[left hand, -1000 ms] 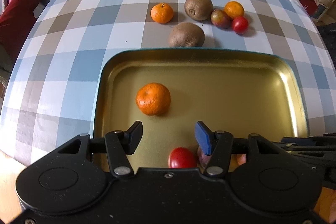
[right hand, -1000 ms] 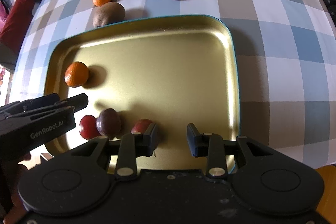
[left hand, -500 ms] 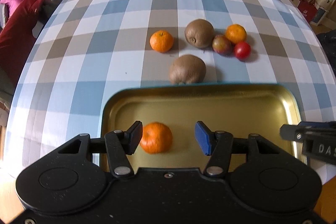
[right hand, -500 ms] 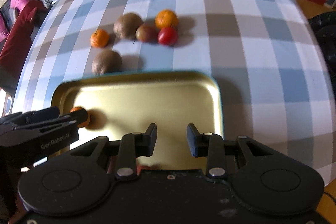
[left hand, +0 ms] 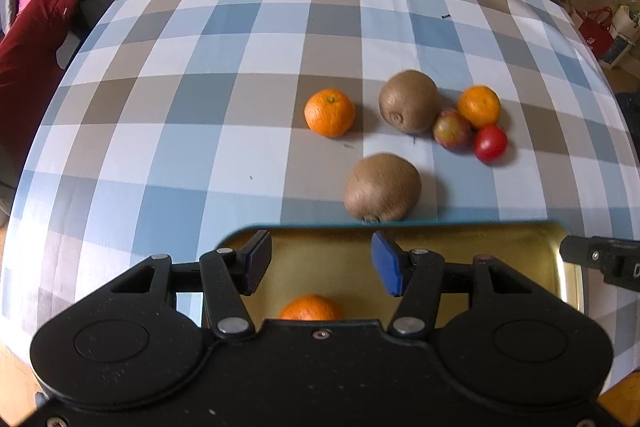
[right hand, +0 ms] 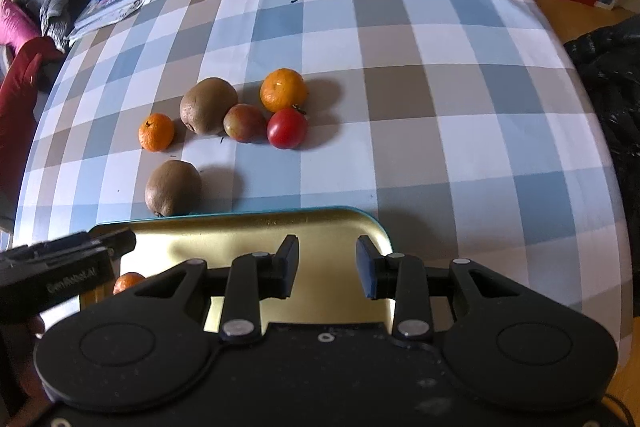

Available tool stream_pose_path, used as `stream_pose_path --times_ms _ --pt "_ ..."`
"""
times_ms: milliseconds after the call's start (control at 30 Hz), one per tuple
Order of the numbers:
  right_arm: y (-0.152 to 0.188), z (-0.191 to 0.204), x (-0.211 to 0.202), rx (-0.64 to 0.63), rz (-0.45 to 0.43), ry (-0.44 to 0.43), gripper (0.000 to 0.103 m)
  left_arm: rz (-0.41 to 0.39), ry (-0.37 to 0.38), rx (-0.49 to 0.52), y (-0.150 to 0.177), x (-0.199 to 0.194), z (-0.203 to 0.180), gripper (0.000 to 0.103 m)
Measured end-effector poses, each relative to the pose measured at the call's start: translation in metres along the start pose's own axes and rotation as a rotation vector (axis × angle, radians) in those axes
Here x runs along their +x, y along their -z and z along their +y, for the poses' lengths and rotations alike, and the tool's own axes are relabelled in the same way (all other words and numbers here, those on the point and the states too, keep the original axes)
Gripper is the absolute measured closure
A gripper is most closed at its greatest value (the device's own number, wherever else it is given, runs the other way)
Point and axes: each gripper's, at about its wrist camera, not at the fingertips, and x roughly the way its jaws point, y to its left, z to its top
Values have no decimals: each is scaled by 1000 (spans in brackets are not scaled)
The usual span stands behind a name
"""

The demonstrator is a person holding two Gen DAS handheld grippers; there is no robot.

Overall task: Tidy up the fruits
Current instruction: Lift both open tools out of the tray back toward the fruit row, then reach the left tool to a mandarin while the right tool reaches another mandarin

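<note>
Grippers both gape empty low in frame: left gripper (left hand: 320, 263) and right gripper (right hand: 326, 265) hover over the gold tray (right hand: 240, 235), where one mandarin (left hand: 310, 309) lies. Beyond its rim, mid-frame on the checked worktop (left hand: 200, 67), sit two kiwis (left hand: 382, 187), mandarins and a tomato (left hand: 490, 143).

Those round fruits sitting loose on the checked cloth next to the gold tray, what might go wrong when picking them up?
The kiwi lies right against the tray rim, so a tool finger may catch the rim. The tomato, plum and orange sit touching; taking one could send the others rolling. Both tools are open and empty.
</note>
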Motion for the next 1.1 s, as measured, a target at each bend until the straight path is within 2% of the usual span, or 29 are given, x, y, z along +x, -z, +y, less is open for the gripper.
stream_pose_path --times_ms 300,467,600,1100 --pt "-34 -9 32 45 78 -26 68 10 1 5 -34 20 -2 42" --pt "-53 -10 45 59 98 -6 68 37 18 5 -55 37 -6 42" --pt "-65 -14 55 77 129 -34 68 46 26 -5 -70 49 -8 42" --pt "-88 -20 66 109 109 -44 68 84 2 -24 -91 88 -7 43"
